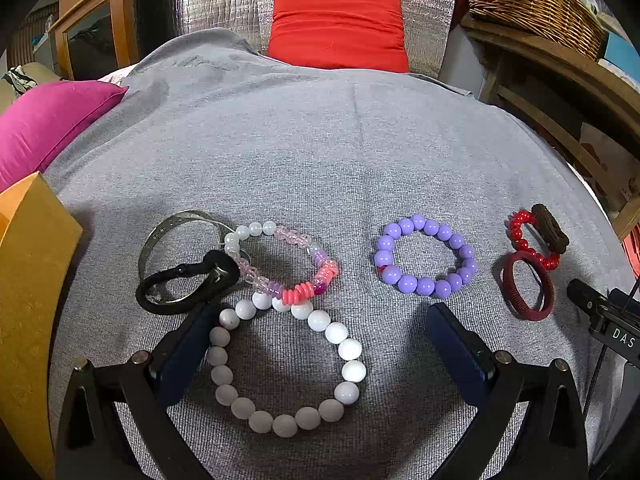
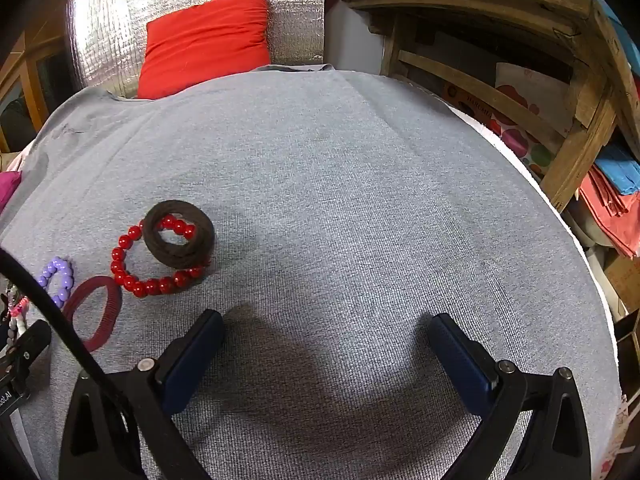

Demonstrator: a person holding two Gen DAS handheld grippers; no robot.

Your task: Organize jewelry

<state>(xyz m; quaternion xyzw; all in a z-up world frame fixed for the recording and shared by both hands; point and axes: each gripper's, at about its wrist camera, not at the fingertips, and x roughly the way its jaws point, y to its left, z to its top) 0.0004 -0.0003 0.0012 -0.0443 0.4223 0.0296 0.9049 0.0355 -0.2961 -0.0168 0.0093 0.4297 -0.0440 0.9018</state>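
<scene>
In the left wrist view my left gripper (image 1: pixel 320 320) is open, its jaws either side of a white bead bracelet (image 1: pixel 352 372) on the grey cloth (image 1: pixel 320 152). Beyond lie a pink and clear bead bracelet (image 1: pixel 298 236), a metal bangle (image 1: pixel 176 220) under a black hair tie (image 1: pixel 160 308), and a purple bead bracelet (image 1: pixel 466 250). At the right are a red bead bracelet (image 1: pixel 518 226), a brown hair tie (image 1: pixel 554 228) and a maroon hair tie (image 1: pixel 548 286). My right gripper (image 2: pixel 324 328) is open and empty over bare cloth; the red bracelet (image 2: pixel 152 286) and brown tie (image 2: pixel 180 256) lie to its left.
A yellow box (image 1: pixel 32 280) stands at the left edge, with a magenta cushion (image 1: pixel 52 120) behind it. A red cushion (image 1: pixel 338 28) leans on the foil wall at the back. A wooden shelf (image 2: pixel 560 40) and a wicker basket (image 1: pixel 536 4) stand at the right.
</scene>
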